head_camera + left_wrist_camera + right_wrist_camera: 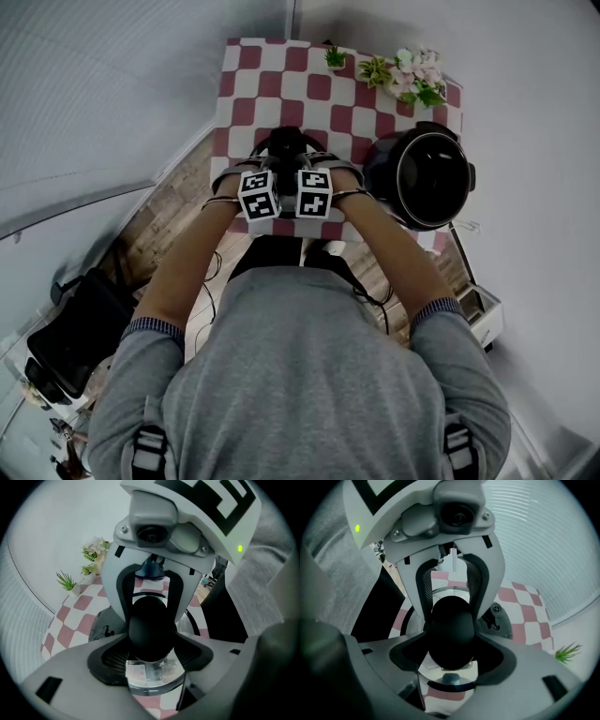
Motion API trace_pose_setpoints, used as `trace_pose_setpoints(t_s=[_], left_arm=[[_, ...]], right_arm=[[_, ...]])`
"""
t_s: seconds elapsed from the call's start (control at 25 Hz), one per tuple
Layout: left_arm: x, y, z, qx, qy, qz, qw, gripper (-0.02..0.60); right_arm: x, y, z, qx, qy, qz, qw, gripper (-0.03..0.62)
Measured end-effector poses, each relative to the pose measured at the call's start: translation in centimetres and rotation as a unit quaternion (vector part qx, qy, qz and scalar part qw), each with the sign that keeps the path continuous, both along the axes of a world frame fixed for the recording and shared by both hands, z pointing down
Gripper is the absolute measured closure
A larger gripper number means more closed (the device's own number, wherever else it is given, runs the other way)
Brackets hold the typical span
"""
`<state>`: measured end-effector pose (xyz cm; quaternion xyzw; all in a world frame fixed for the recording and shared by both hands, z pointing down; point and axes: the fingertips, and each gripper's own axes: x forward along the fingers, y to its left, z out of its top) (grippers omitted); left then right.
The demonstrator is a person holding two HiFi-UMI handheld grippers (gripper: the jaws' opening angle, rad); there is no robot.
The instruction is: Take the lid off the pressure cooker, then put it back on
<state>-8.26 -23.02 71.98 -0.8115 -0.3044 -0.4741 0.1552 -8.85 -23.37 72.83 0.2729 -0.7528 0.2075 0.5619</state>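
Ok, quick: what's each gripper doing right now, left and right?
Left gripper: closed on the lid knob.
Right gripper: closed on the same lid knob, from the opposite side.

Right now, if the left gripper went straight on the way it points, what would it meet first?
The black knob of the steel lid. The knob stands right between its jaws, so nothing comes before it. Whether the pads press on it yet I cannot tell.

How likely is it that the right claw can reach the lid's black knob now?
Likely yes: the black knob sits between the jaws of the right claw, seemingly against both pads. The left claw straddles it from the opposite side without blocking.
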Motion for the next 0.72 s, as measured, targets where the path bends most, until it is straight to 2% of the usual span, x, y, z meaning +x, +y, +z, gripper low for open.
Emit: trace_pose_setpoints(t_s=[0.12, 0.44, 0.72], left_arm=[[0.3, -0.2, -0.1, 0.009, 0.012, 0.005, 0.9999, 0.274], [-0.1, -0.3, -1.1, 0.003, 0.004, 0.037, 0.9993, 0.284], [0.1, -0.1, -7.1, -0.001, 0.019, 0.062, 0.9979, 0.284]], right_arm=[[0.1, -0.1, 0.0, -0.001, -0.002, -0.001, 1.000, 0.301], [-0.1, -0.3, -1.2, 0.003, -0.013, 0.022, 1.000, 0.303], [0.0, -0.3, -7.1, 0.014, -0.019, 0.049, 0.999, 0.303]])
